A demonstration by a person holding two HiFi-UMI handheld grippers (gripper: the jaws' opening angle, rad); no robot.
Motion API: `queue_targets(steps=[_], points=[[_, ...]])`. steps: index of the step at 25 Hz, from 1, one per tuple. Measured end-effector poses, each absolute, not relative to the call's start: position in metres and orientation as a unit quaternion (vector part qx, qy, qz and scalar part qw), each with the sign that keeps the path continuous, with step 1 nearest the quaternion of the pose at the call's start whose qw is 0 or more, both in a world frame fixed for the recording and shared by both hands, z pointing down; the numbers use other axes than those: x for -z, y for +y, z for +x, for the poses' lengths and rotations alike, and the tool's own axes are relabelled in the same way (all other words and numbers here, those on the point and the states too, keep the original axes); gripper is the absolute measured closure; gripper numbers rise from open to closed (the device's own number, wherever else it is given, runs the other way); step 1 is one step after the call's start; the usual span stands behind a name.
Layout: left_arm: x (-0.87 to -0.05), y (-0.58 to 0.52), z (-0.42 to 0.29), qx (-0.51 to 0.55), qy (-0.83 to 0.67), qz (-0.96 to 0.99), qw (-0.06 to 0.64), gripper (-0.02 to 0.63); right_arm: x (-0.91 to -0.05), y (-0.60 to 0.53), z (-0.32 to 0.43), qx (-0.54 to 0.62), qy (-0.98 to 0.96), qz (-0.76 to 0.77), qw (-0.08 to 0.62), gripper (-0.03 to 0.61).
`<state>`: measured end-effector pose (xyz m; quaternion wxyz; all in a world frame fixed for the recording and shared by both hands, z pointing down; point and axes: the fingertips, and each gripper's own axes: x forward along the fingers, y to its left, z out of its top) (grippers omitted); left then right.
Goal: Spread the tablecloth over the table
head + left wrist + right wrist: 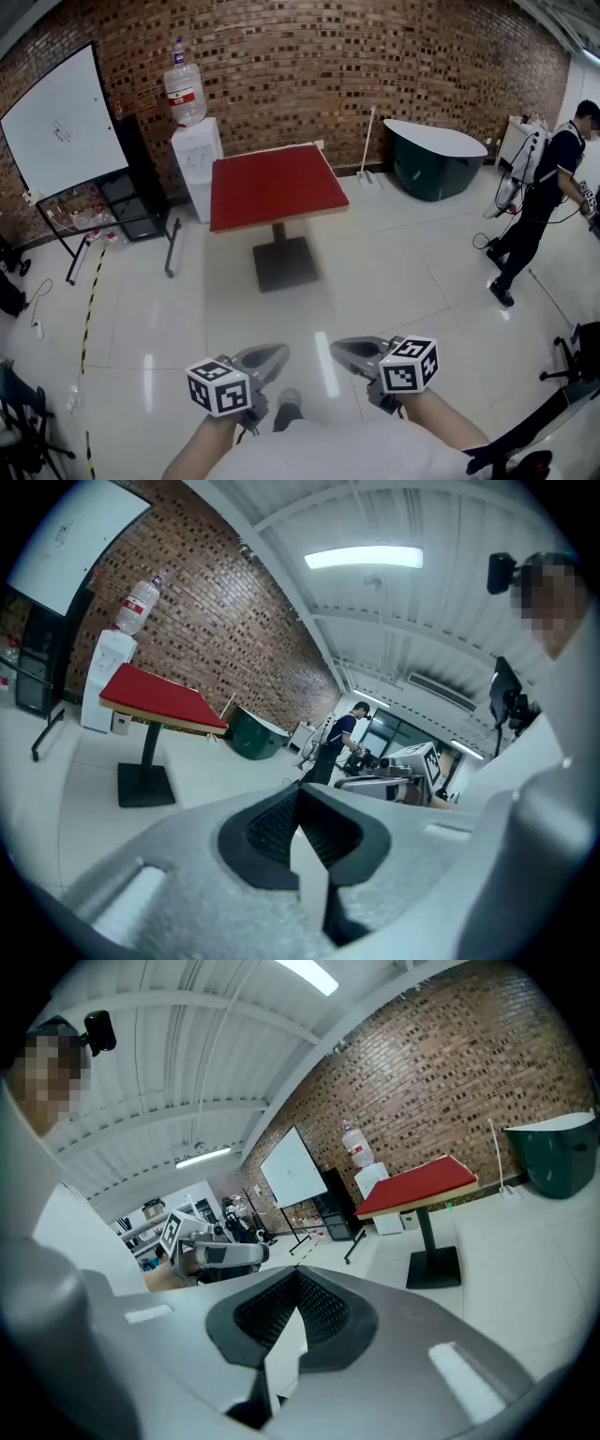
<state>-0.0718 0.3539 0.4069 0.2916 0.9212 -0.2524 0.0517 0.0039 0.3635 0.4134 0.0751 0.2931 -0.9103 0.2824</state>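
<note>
A square table point(277, 186) with a flat red top on a black pedestal stands in the middle of the room, well ahead of me. It also shows small in the left gripper view point(159, 700) and the right gripper view point(422, 1187). Whether the red top is a cloth I cannot tell. My left gripper point(272, 355) and right gripper point(345, 350) are held side by side close to my body, over bare floor and far short of the table. Both are shut with nothing between the pads point(323, 832) point(309, 1312).
A water dispenser point(197, 150) stands at the table's far left by the brick wall, with a whiteboard point(61, 122) on a stand further left. A dark green tub point(436, 159) sits at the back right. A person point(534, 206) walks at the right.
</note>
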Motion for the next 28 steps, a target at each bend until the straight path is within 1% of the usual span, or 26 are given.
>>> queue_targets(steps=[4,9,18,28], points=[[-0.402,0.408,-0.051,-0.056,-0.255,0.922,0.286,0.614,-0.405,0.414,0.030,-0.278,-0.909,0.300,0.072,0.578],[-0.388,0.441,-0.049,-0.052,-0.266,0.924,0.272,0.614,-0.395,0.448,0.034,-0.265,-0.915,0.297,0.071,0.578],[-0.379,0.460,-0.055,-0.057,-0.272,0.923,0.267,0.614,-0.392,0.465,0.033,-0.273,-0.913,0.296,0.063,0.578],[-0.376,0.464,-0.067,-0.055,-0.279,0.921,0.267,0.614,-0.394,0.473,0.021,-0.271,-0.914,0.293,0.072,0.578]])
